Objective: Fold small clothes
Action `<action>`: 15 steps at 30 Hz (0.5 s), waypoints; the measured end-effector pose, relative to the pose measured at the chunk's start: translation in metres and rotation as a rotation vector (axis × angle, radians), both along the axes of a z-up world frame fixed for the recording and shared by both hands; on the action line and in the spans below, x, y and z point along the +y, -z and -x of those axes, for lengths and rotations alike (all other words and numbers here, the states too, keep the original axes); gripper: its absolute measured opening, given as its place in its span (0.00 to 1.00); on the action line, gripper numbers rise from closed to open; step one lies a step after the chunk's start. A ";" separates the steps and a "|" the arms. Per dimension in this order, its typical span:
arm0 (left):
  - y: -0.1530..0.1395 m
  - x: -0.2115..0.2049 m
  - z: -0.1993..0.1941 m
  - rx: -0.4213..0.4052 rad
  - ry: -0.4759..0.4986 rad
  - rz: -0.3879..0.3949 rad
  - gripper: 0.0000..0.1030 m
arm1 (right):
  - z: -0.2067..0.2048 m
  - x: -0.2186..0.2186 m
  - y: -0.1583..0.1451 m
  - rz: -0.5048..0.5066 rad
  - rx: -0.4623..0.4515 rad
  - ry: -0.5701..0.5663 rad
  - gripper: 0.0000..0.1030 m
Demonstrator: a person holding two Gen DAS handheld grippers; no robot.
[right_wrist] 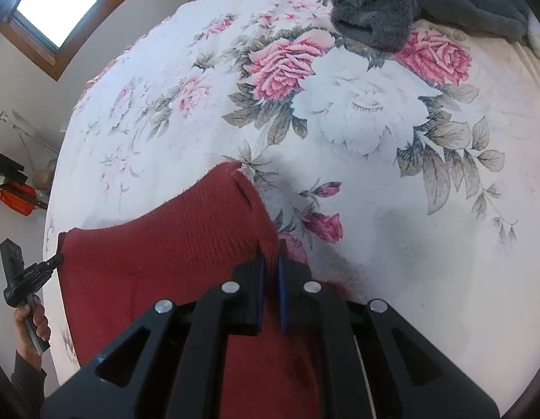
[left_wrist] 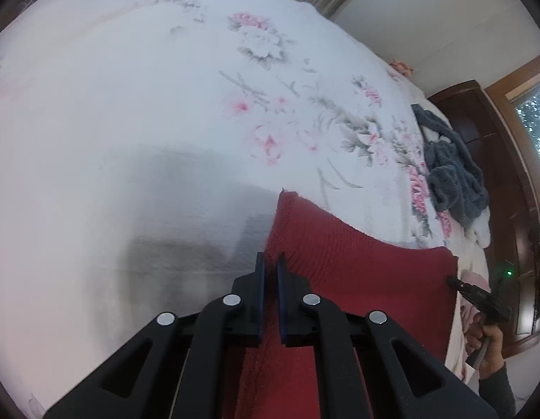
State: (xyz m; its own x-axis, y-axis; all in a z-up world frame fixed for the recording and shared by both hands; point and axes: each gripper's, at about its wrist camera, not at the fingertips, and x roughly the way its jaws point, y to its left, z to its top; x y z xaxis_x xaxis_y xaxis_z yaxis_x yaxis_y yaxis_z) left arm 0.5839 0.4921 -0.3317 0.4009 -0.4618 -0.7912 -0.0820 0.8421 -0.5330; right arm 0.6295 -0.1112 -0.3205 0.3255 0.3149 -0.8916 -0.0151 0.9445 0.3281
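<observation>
Both hand-held grippers, L & R, clamped on red knit cloth edges, raised over floral bedspread.

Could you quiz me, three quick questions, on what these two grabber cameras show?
1. True or false: the red knit garment is held by both grippers.
2. What lies crumpled at the far side of the floral blanket? A) grey fuzzy garment B) yellow towel C) pair of shoes
3. Fill in: the left gripper and right gripper pinch the garment's ____ edge.

Key: 1 true; 2 A; 3 top.
</observation>
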 end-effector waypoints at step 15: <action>0.014 -0.003 -0.003 -0.011 -0.016 0.168 0.27 | -0.005 -0.046 0.020 -0.389 -0.016 0.116 0.17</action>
State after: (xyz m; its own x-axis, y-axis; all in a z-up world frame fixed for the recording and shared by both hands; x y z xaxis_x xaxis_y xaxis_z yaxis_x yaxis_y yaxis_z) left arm 0.5866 0.4893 -0.3455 0.4179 -0.5805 -0.6988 -0.0884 0.7396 -0.6673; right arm 0.6341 -0.1568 -0.3410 0.3912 0.5882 -0.7078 0.0760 0.7458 0.6618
